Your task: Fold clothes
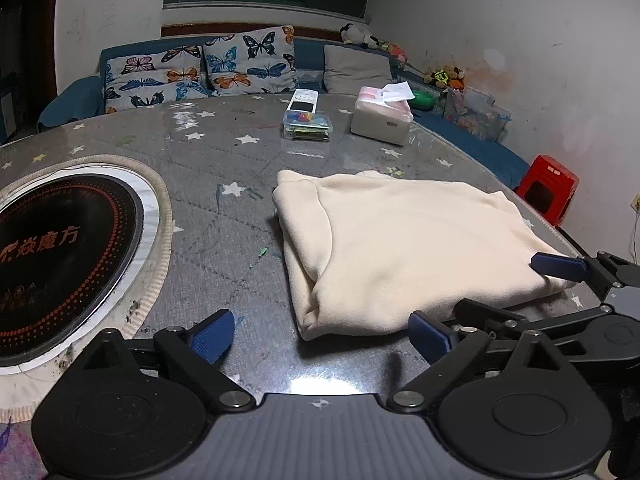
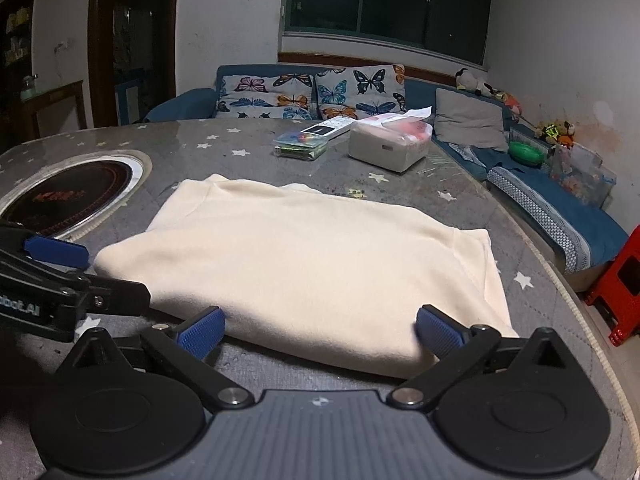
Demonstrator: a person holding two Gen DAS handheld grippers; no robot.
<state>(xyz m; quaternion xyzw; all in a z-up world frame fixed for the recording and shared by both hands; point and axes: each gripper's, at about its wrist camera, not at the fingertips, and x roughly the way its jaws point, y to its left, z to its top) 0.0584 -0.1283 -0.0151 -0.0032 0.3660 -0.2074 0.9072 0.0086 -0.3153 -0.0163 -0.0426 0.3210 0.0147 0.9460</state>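
A cream garment (image 1: 404,244) lies folded into a thick rectangle on the grey star-patterned table (image 1: 224,160); it also shows in the right wrist view (image 2: 312,268). My left gripper (image 1: 322,338) is open and empty, just in front of the garment's near left corner. My right gripper (image 2: 320,334) is open and empty, its jaws spread along the garment's near edge. The right gripper's blue fingertips (image 1: 558,266) show at the garment's right side in the left wrist view. The left gripper's fingertips (image 2: 56,252) show at the garment's left in the right wrist view.
A round black induction hob (image 1: 60,256) is set into the table at the left. A clear plastic box with a remote on it (image 1: 308,122) and a tissue box (image 1: 382,114) stand at the far side. A blue sofa with butterfly cushions (image 1: 200,66) lies behind. A red stool (image 1: 548,188) stands at the right.
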